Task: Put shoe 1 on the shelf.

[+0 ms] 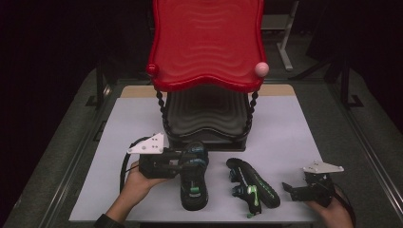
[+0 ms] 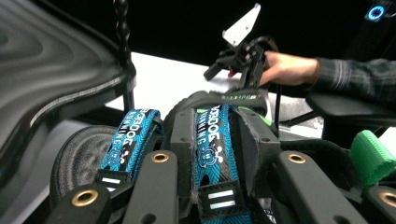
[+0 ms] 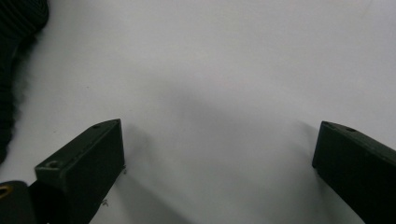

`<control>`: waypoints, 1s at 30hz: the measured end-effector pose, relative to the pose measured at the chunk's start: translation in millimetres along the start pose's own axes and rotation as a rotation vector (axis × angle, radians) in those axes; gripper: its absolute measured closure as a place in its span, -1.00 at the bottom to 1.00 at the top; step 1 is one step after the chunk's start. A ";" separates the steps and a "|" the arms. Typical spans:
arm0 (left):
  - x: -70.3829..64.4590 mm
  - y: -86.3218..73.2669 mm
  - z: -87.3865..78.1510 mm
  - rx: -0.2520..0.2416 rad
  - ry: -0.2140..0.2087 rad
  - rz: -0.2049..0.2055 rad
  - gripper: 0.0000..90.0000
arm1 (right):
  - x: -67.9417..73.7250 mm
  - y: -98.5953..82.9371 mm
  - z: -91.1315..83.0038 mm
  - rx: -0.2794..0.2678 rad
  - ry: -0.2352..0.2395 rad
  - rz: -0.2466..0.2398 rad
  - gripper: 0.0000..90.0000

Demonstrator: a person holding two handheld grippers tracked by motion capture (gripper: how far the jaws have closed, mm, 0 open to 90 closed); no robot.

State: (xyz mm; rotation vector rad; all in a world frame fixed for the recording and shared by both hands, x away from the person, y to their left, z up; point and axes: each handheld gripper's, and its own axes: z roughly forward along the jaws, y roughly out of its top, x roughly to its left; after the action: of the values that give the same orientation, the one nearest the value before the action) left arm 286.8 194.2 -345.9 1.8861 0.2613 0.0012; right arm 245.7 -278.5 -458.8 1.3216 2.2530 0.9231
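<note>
While the left gripper (image 1: 183, 164) pinches the collar of a black sports shoe with blue patterned straps (image 1: 194, 183), that shoe stands upright on the white table sheet (image 1: 285, 137), just in front of the dark lower tray (image 1: 206, 118) of a two-tier stand whose glossy red wavy top tray (image 1: 205, 42) rises on black beaded posts. Seen from the left gripper view, its jaws are pressed onto a blue strap and the padded black edge of the shoe (image 2: 212, 140), with a green pull loop (image 2: 371, 151) off to one side. A second black shoe with green trim (image 1: 252, 183) lies on its side near the first, apart from it. Well to the right, the right gripper (image 1: 292, 190) rests low over the sheet, its jaws spread wide around nothing; its own view shows bare white surface between them (image 3: 219, 154), and a dark ribbed edge at the upper left is probably the second shoe.
</note>
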 end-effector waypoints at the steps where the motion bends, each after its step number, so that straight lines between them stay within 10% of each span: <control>1: 0.3 4.1 -0.9 -0.004 0.001 0.007 0.55 | 0.0 0.0 0.0 0.000 0.000 0.000 -0.96; 30: -0.1 113.6 -24.4 -0.060 -0.048 0.072 0.55 | 0.1 0.0 0.0 -0.001 0.000 0.000 -0.96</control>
State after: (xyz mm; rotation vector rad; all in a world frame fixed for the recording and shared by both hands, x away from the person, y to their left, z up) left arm 303.9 182.7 -231.6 1.8328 0.1583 0.0123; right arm 245.6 -278.4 -458.8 1.3213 2.2520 0.9241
